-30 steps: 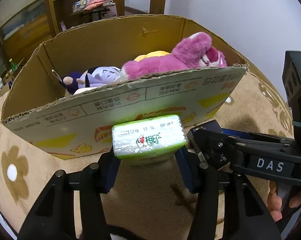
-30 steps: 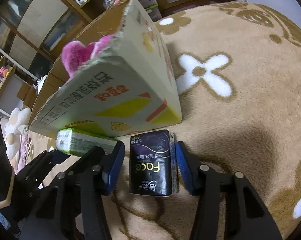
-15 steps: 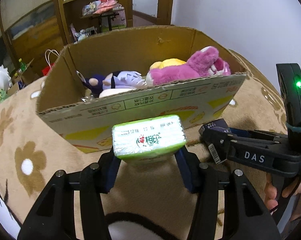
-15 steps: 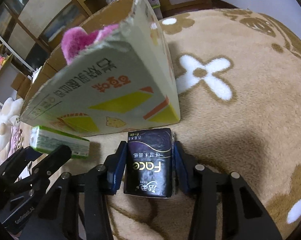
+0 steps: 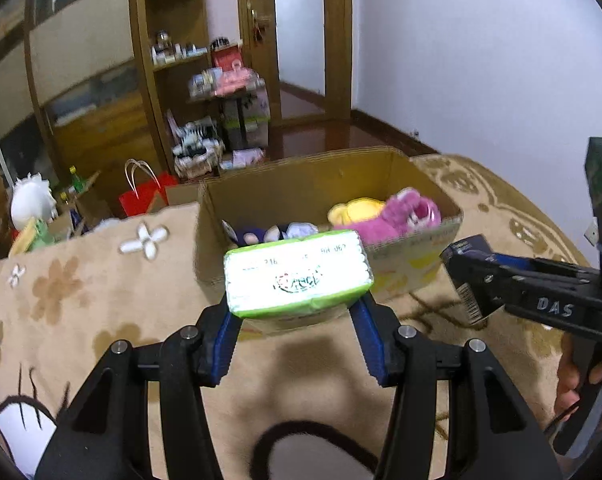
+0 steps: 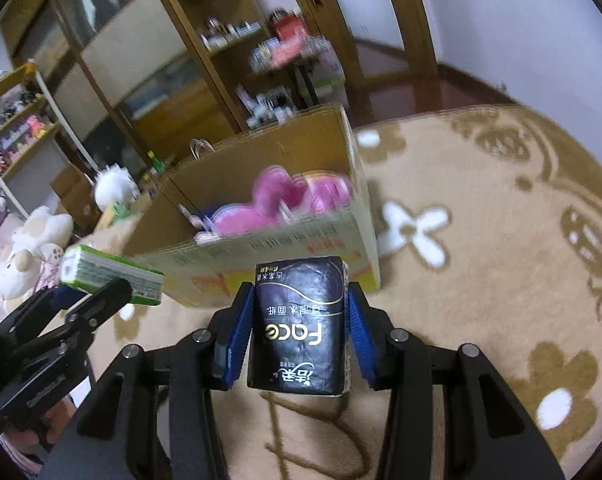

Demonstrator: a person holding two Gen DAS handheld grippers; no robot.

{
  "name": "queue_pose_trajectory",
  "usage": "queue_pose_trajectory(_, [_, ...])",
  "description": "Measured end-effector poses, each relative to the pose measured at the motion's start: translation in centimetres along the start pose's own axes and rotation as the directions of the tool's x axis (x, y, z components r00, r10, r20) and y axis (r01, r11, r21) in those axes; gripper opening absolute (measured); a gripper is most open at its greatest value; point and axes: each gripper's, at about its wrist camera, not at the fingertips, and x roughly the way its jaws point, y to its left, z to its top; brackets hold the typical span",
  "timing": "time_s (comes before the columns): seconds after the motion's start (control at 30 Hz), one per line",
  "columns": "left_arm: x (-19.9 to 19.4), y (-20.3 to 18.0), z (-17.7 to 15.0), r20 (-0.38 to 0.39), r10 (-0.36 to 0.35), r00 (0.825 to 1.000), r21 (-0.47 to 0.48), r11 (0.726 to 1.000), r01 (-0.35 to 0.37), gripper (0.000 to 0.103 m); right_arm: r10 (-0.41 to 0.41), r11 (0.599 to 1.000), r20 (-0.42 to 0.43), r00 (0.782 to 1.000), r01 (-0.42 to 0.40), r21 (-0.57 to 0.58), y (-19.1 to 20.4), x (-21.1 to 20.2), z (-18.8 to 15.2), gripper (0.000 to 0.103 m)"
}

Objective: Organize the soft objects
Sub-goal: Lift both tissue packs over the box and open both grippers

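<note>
The left gripper [image 5: 297,320] clamps a green-and-white plastic-wrapped tissue pack [image 5: 298,276] between its blue pads; the pack's near face carries a blurred row of printed digits and a small red-and-green logo, neither readable. The right gripper [image 6: 299,340] is closed on a black glossy tissue pack [image 6: 299,326] printed with "Face" in white letters and lines of Chinese characters, all seen upside down. In the left wrist view the right gripper's black arm shows the white letters "DAS", and a hand [image 5: 573,380] grips its handle at the right edge. Both packs are held clear of the tan carpet with white and brown flowers [image 6: 481,240], just on the near side of an open brown cardboard box [image 5: 417,180]. The box front bears red Chinese print, blurred. Inside lie a pink plush toy [image 5: 397,216], a yellow plush [image 5: 355,210] and a purple-and-white plush doll [image 5: 277,234]. Far behind stand wooden shelves [image 5: 169,52] crowded with small items.
</note>
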Motion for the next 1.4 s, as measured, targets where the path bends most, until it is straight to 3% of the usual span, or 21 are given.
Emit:
queue_pose_trajectory(0.23, [-1.7,0.4,1.7,0.088,0.015,0.996,0.015,1.0,-0.016,0.051,0.029,0.999,0.134,0.991,-0.024,-0.037,1.5,-2.6,2.1,0.048])
queue_pose_trajectory(0.47, [-0.5,0.3,3.4,0.131,0.041,0.991,0.071,0.996,-0.05,0.051,0.034,0.999,0.192,0.981,-0.027,-0.043,1.7,-2.4,4.0,0.048])
queue_pose_trajectory(1.03, [4.3,1.2,4.7,0.082,0.011,0.997,0.057,0.998,-0.016,0.052,0.055,0.994,0.208,0.977,-0.034,-0.106,2.6,1.5,7.6,0.049])
queue_pose_trajectory(1.4, [6.1,2.2,5.0,0.05,0.014,0.999,0.022,1.0,-0.015,0.052,0.029,0.995,0.164,0.986,-0.013,-0.099,2.7,4.0,7.5,0.052])
